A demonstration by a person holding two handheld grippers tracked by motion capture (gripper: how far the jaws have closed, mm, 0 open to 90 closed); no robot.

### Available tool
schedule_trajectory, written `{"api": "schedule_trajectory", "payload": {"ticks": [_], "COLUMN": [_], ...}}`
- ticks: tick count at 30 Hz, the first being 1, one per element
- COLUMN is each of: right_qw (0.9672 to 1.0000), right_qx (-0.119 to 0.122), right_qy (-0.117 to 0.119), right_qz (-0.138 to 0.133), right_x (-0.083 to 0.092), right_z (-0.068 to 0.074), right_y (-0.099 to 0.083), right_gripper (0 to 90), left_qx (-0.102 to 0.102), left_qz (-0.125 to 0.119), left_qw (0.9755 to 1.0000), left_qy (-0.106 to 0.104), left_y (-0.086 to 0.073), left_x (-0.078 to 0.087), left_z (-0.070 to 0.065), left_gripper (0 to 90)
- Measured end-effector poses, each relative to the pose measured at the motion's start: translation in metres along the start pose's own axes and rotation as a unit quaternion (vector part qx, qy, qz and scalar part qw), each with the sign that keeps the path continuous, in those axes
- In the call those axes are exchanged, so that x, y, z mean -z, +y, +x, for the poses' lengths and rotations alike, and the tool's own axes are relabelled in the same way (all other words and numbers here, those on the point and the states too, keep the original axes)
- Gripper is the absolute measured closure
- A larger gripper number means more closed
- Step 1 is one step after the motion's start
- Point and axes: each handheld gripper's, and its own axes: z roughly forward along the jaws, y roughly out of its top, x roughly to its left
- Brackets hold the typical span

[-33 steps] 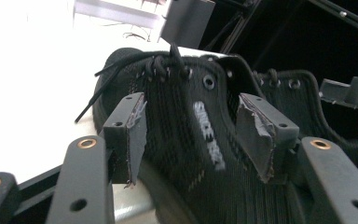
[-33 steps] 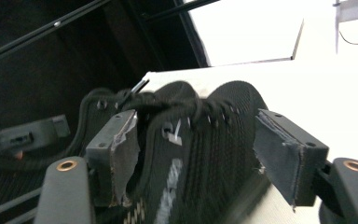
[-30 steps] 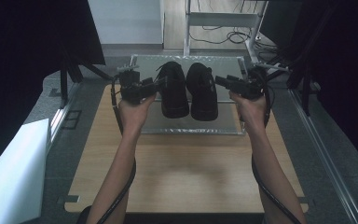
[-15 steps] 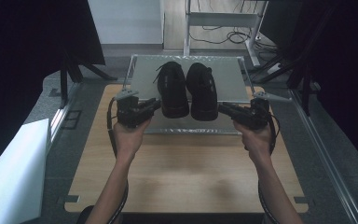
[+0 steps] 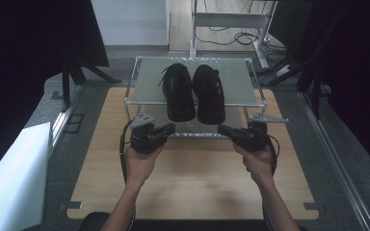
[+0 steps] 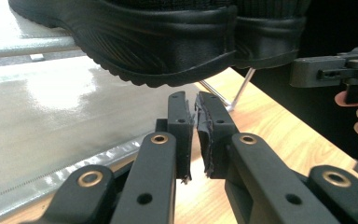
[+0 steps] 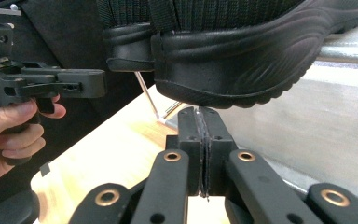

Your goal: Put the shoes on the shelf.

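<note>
Black leather shoes, the left shoe (image 5: 178, 91) and the right shoe (image 5: 208, 94), are sitting side by side on the top shelf of a metal rack (image 5: 147, 102), heels overhanging its front rail. The left gripper (image 5: 169, 129) and the right gripper (image 5: 223, 130) are hovering just below those heels, pointing toward each other over the wooden table (image 5: 192, 183). Both pairs of jaws have just been closing and are now together, clamping nothing.
</note>
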Motion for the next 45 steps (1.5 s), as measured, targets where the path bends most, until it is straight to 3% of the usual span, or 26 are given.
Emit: {"api": "schedule_trajectory", "payload": {"ticks": [4, 9, 12, 17, 21, 29, 31, 32, 36, 45], "right_qw": [0.9999, 0.9999, 1.0, 0.9996, 0.9998, 0.999, 0.9988, 0.9985, 0.9977, 0.9963], "right_qx": [0.0, -0.004, -0.007, -0.008, -0.003, -0.009, -0.008, -0.003, -0.021, -0.025], "right_qy": [-0.012, -0.014, -0.001, -0.006, -0.012, -0.015, -0.018, -0.038, -0.046, -0.068], "right_qz": [0.001, 0.007, -0.001, -0.026, -0.015, -0.041, -0.044, -0.04, -0.046, -0.047], "right_x": [-0.007, -0.013, -0.002, 0.014, 0.007, -0.003, -0.004, -0.009, -0.02, -0.038], "right_z": [0.002, 0.0, 0.002, 0.003, 0.002, 0.002, 0.002, 0.001, -0.005, -0.015], "right_y": [0.0, 0.002, -0.002, 0.005, 0.007, 0.01, 0.014, 0.016, 0.02, 0.028], "right_gripper": [88.9, 88.6, 88.5, 88.8, 88.9, 89.7, 89.6, 89.6, 89.6, 89.6], "left_qx": [-0.003, -0.001, 0.01, 0.011, 0.011, 0.009, 0.011, 0.016, 0.028, 0.043], "left_qz": [0.001, 0.001, -0.012, -0.02, -0.021, -0.025, -0.024, -0.024, -0.023, -0.013], "left_qw": [0.9999, 1.0, 0.9999, 0.9997, 0.9997, 0.9993, 0.9992, 0.9991, 0.9987, 0.9982], "left_qy": [0.014, 0.007, -0.004, 0.001, 0.009, 0.026, 0.031, 0.033, 0.035, 0.039], "left_y": [0.003, 0.003, -0.002, 0.001, 0.005, 0.013, 0.015, 0.016, 0.02, 0.03], "left_x": [-0.005, -0.004, 0.006, 0.007, 0.001, -0.003, -0.006, -0.011, -0.018, -0.032], "left_z": [0.002, 0.002, 0.004, 0.003, 0.002, 0.003, 0.006, 0.009, 0.017, 0.03], "left_gripper": [83.3, 81.8, 81.4, 80.5, 80.6, 80.6, 80.6, 80.6, 80.6, 80.5]}}
